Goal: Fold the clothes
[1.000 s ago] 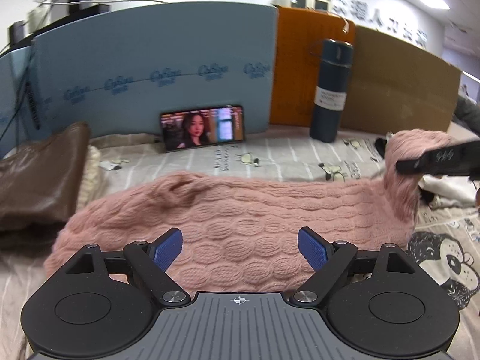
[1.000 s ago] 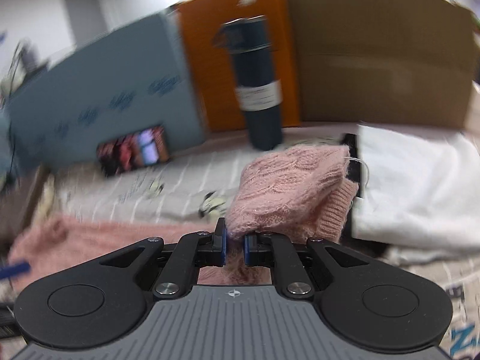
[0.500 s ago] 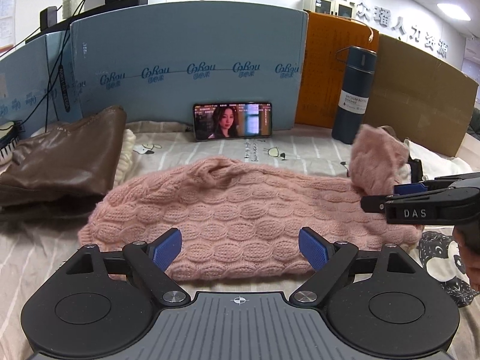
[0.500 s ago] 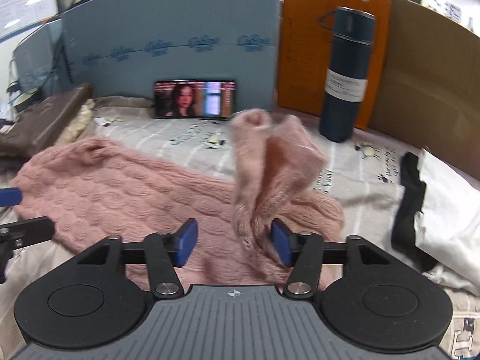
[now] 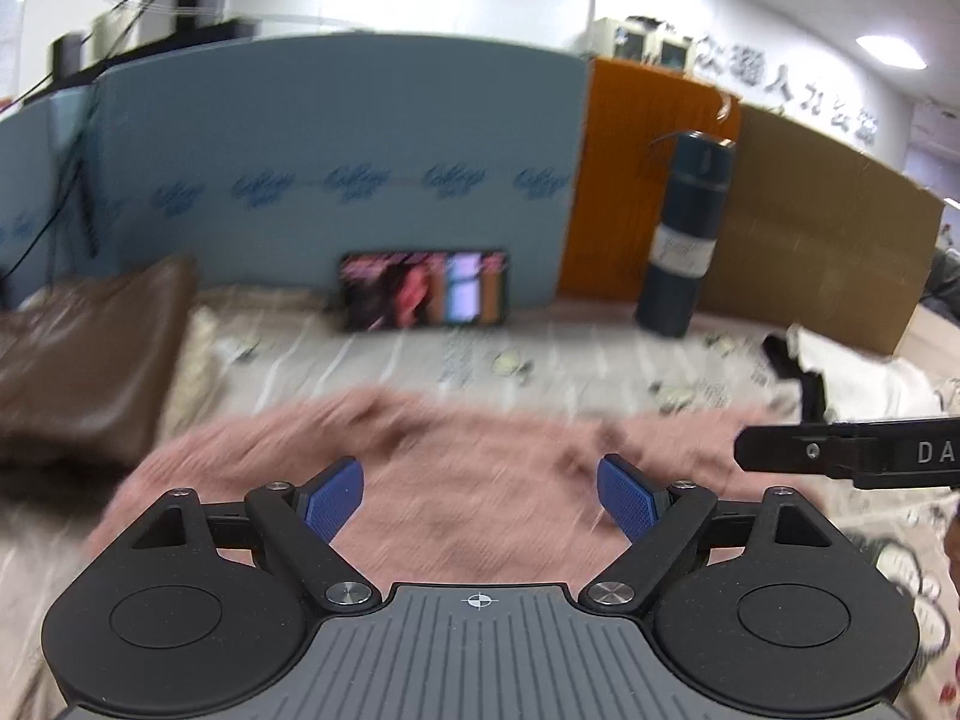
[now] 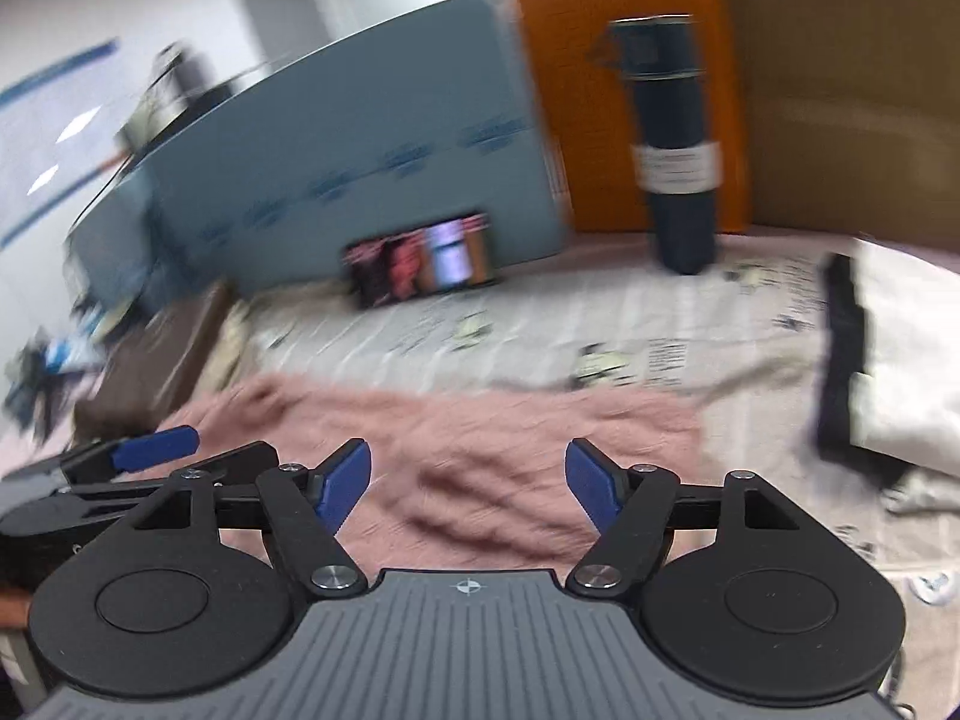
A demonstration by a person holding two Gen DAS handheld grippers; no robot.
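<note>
Left gripper (image 5: pixel 480 495): fingers spread wide, nothing between them, above the near edge of the sweater.
Right gripper (image 6: pixel 468 480): fingers spread wide, holding nothing.
Pink sweater (image 5: pixel 456 480): lies flat across the printed sheet (image 5: pixel 600 360), in front of both grippers.
Bottle (image 5: pixel 684 234): upright, capped, contents not visible.
Phone (image 5: pixel 423 291): propped against blue board (image 5: pixel 336 144).
Brown bag (image 5: pixel 84 366): left of sweater.
Both views: motion-blurred.

Pink knitted wool sweater (image 5: pixel 456 480), glossy brown leather bag (image 5: pixel 90 360)
</note>
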